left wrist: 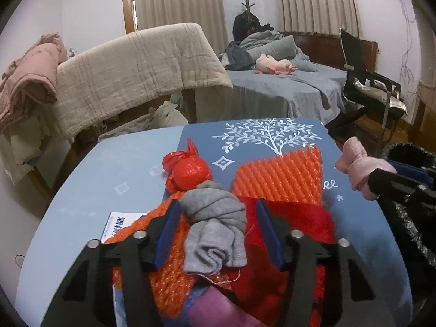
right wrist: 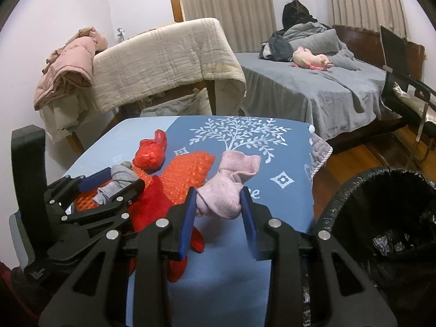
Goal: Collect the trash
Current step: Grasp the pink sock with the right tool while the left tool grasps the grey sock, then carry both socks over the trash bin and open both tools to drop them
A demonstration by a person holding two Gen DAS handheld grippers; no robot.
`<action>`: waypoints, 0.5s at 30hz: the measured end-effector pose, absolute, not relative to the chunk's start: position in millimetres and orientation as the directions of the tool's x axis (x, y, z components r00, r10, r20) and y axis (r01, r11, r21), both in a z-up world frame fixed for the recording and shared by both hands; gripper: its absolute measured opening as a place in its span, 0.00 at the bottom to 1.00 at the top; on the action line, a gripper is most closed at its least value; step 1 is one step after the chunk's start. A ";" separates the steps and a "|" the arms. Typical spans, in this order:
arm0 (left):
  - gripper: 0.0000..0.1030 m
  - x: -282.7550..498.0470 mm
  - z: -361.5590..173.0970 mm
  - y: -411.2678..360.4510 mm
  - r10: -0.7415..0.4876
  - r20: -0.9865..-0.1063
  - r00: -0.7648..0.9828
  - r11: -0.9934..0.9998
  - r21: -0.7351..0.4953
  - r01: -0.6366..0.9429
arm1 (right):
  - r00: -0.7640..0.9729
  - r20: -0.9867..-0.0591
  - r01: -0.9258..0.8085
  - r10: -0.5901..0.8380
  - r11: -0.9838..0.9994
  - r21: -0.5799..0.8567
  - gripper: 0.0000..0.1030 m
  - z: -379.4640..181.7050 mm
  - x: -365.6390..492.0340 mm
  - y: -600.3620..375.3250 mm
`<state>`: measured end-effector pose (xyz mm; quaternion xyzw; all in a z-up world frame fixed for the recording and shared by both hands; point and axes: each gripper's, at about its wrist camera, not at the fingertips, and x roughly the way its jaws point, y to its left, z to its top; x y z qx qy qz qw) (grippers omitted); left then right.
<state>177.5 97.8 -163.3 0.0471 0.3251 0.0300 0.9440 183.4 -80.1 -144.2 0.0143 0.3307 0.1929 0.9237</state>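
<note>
While my left gripper (left wrist: 216,229) sits spread around the rolled grey sock (left wrist: 214,226), pads either side and not yet pinching, its long axis runs along my fingers. Further right, my right gripper (right wrist: 218,212) pinches the pink sock (right wrist: 226,190), right beside the black-lined bin (right wrist: 381,218).

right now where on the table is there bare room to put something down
Free: the light blue tabletop left of the red plastic bag, and the near strip under the right tool, beside the bin. Also the tree print at the far edge. Crowded: the middle, with orange foam net, grey sock and red cloth.
</note>
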 end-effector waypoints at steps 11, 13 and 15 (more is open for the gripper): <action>0.41 165.5 -146.1 94.2 0.070 -0.554 0.829 0.996 0.084 -0.027 | 0.724 -0.590 -0.330 0.358 0.930 0.160 0.31 -135.2 174.5 -90.5; 0.41 160.4 -137.1 92.1 0.060 -0.538 0.841 0.997 0.078 -0.021 | 0.732 -0.581 -0.327 0.356 0.932 0.158 0.31 -130.6 172.4 -92.7; 0.41 155.8 -128.1 89.3 0.048 -0.527 0.849 0.998 0.068 -0.015 | 0.742 -0.570 -0.323 0.354 0.933 0.159 0.30 -124.8 168.8 -96.0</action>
